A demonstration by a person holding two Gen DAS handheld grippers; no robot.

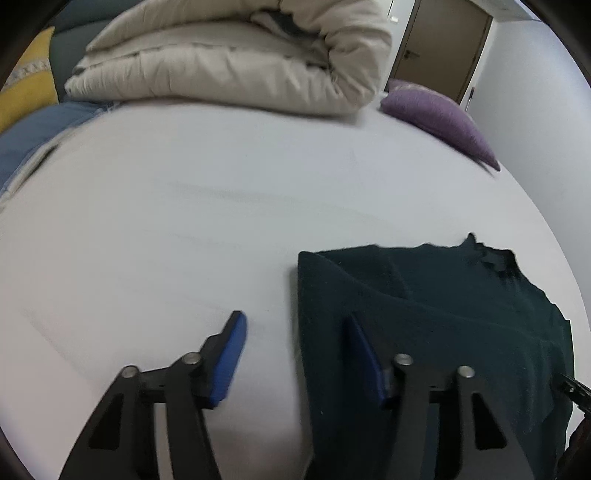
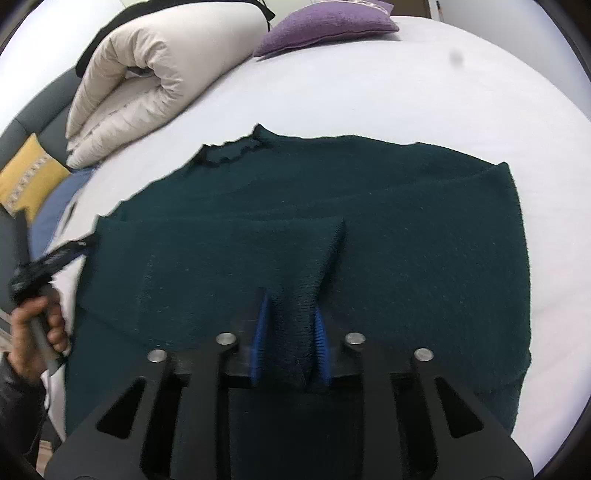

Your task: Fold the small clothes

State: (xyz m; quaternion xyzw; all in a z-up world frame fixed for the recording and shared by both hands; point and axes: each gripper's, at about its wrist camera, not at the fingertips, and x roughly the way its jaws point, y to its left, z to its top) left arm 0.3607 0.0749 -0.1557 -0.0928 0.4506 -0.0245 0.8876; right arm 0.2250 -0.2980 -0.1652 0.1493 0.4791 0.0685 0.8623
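We work on a white bed sheet. Beyond the right gripper, a folded beige duvet lies far ahead to the left, a purple cushion far ahead, and a yellow cushion at the left edge. None of these lies between the grippers and the garment.

The dark green sweater lies spread flat on the sheet directly in front of the right gripper. Our right gripper is clenched on a raised pleat of the sweater near its lower edge; the fabric stands up between the blue pads.

Our left gripper is half open and empty. Its right finger is over the sweater's left edge; its left finger is over bare sheet. In the right wrist view, a hand grips the left gripper's handle beside the sweater.
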